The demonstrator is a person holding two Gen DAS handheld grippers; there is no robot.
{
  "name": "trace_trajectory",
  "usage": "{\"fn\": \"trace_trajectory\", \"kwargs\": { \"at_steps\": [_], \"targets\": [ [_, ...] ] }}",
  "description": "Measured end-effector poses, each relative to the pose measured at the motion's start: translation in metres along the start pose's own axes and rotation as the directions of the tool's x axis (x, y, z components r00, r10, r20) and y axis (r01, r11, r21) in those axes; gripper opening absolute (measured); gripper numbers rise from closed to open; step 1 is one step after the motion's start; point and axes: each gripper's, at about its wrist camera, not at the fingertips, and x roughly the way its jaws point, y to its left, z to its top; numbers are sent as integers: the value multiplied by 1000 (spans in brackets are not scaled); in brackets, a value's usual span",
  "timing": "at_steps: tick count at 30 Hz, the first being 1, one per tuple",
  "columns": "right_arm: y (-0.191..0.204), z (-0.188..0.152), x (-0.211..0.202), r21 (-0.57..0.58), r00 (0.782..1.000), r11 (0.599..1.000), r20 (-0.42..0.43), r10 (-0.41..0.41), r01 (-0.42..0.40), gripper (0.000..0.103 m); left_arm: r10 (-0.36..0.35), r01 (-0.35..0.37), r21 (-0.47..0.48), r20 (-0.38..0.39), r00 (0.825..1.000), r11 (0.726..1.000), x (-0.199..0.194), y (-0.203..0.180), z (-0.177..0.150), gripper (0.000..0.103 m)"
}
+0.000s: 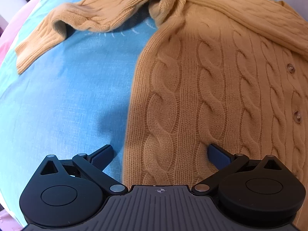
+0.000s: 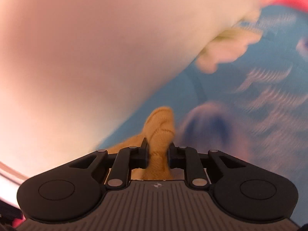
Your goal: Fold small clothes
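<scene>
A mustard cable-knit cardigan (image 1: 211,88) with buttons lies flat on a blue bedsheet (image 1: 63,96). One sleeve (image 1: 80,19) stretches to the upper left; the other is folded across the chest at the upper right. My left gripper (image 1: 161,154) points down at the cardigan's lower left edge, open, one finger on the sheet, the other on the knit. In the right wrist view my right gripper (image 2: 157,150) is shut on a bunch of the mustard knit (image 2: 159,127), which sticks out past the fingertips. That view is blurred.
A pale pink blurred surface (image 2: 86,48) fills the upper left of the right wrist view. The blue sheet (image 2: 250,105) there carries a blurred pink and white print. A small cream object (image 2: 227,50) lies on it. Pink bedding (image 1: 7,38) borders the sheet at the left.
</scene>
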Motion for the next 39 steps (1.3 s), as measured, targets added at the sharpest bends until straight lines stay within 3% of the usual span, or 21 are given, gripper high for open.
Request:
{"fn": "trace_trajectory", "kwargs": {
  "at_steps": [1,4,7,8,9,14,17,18,21,23,27,33,39],
  "targets": [
    [-3,-2,9,-15,999,1000,-36,-23,22,21,1,-1,-2,1,1000,1000,0,0,0,103],
    [2,-9,8,-94,1000,995,-7,-26,25,26,5,-5,-11,2,1000,1000,1,1,-1,103],
    [12,-13,1,-110,999,992,-1,-54,53,49,8,-8,-14,-1,1000,1000,1,2,0,103],
    [14,-15,-3,-122,998,990,7,-66,66,67,9,-9,-14,-3,1000,1000,1,2,0,103],
    [16,-18,-9,-141,997,987,18,-70,72,72,9,-10,-14,-4,1000,1000,2,2,1,103],
    [24,-61,-40,-310,996,947,20,-86,88,77,10,-10,-14,-4,1000,1000,1,1,1,103],
    [29,-83,-36,-469,984,868,17,-175,162,75,10,-11,-12,-3,1000,1000,2,1,1,103],
    [23,-84,-37,-474,985,866,27,-169,161,75,10,-10,-11,-3,1000,1000,2,1,1,103],
    [10,-72,-47,-349,981,918,32,-189,189,75,7,-7,-6,-2,1000,1000,1,1,1,103],
    [10,-73,-53,-331,979,923,25,-202,198,76,6,-6,-4,4,1000,1000,1,1,1,103],
    [21,-87,-63,-429,968,870,47,-246,242,78,5,-5,0,11,1000,1000,1,1,-1,103],
    [32,-95,-91,-420,951,854,91,-297,307,81,2,-2,4,10,1000,1000,0,1,-1,103],
    [48,-128,-108,-547,945,777,88,-315,310,87,1,-1,6,29,1000,1000,-1,1,-3,103]
  ]
}}
